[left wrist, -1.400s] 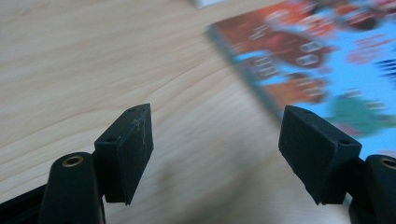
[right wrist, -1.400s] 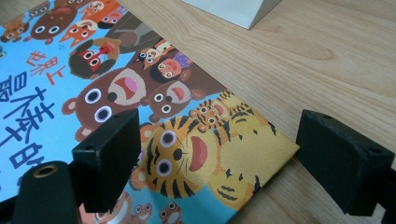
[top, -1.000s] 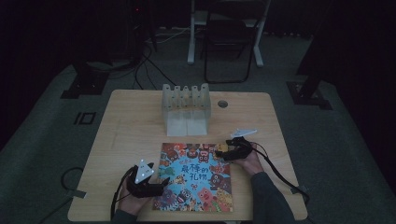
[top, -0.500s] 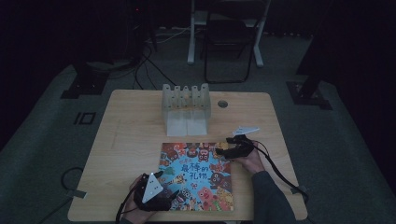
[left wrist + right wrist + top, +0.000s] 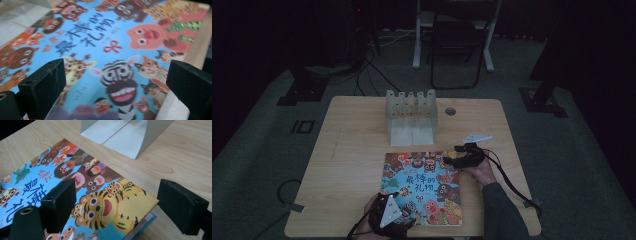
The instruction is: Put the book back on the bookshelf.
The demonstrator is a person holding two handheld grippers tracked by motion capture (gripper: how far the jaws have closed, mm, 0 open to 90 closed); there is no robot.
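Note:
A colourful picture book [image 5: 422,186] with cartoon animals lies closed on the wooden table [image 5: 352,150]. My left gripper [image 5: 403,212] hovers low over the book's near left corner. In the left gripper view the left gripper [image 5: 115,72] stands open above the cover [image 5: 100,42]; its jaws have just been opening, and their pads touch nothing. My right gripper [image 5: 452,160] is at the book's far right corner. In the right gripper view the right gripper [image 5: 115,195] is open, straddling the tiger corner of the book [image 5: 112,205] without pressing on it.
A pale slotted rack [image 5: 411,115] with a flat base stands behind the book, seen close in the right gripper view as a rack base [image 5: 125,132]. A round hole [image 5: 450,111] sits in the table beyond it. Cables trail off the right gripper. A chair [image 5: 457,45] stands beyond the table.
My left gripper has slid from the book's left edge toward the near edge and a little right, over the near left corner. The right gripper has stayed at the far right corner.

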